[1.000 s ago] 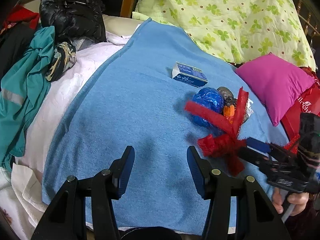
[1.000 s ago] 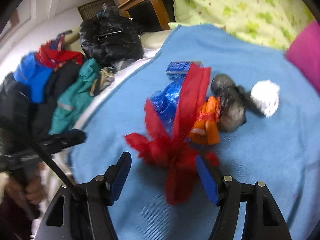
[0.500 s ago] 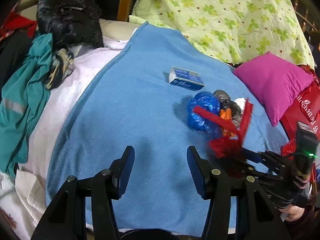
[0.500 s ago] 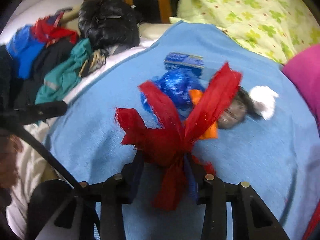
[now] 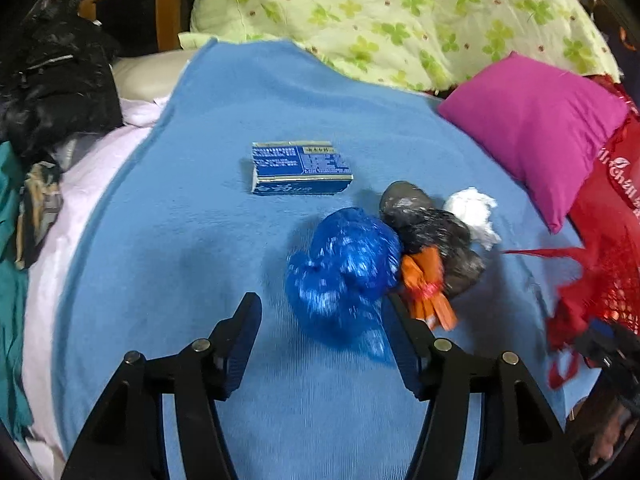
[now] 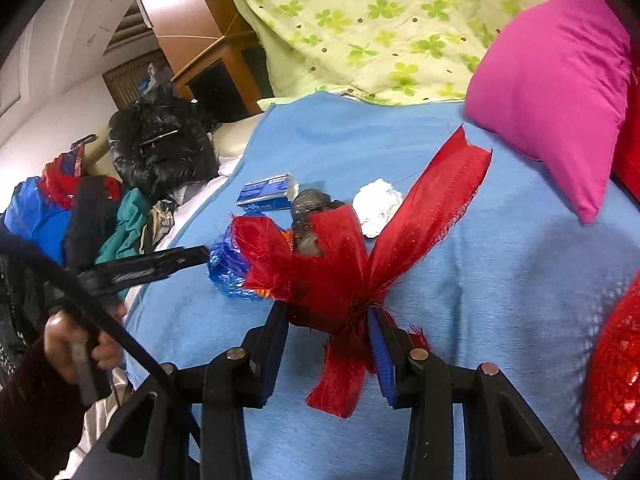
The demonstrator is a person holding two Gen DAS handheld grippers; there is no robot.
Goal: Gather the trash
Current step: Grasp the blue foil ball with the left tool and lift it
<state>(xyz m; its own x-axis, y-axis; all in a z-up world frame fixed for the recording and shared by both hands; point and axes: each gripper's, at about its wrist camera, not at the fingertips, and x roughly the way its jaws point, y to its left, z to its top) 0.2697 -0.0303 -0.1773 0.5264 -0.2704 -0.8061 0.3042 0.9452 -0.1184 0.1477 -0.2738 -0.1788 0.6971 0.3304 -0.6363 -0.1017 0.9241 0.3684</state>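
We had the right gripper (image 6: pixel 328 320) pinching the red ribbon bow (image 6: pixel 352 256) at its knot, off the blue blanket (image 6: pixel 500 280); our left gripper (image 5: pixel 320 316), jaws just spreading, approached the blue plastic wad (image 5: pixel 344 272).

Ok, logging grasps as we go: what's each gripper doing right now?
Left gripper: open, jaws just widened, the crumpled blue bag between them but not pinched.
Right gripper: shut on the red ribbon bow.

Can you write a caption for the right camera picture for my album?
Right gripper shut on a frayed red ribbon bow above the blue blanket.
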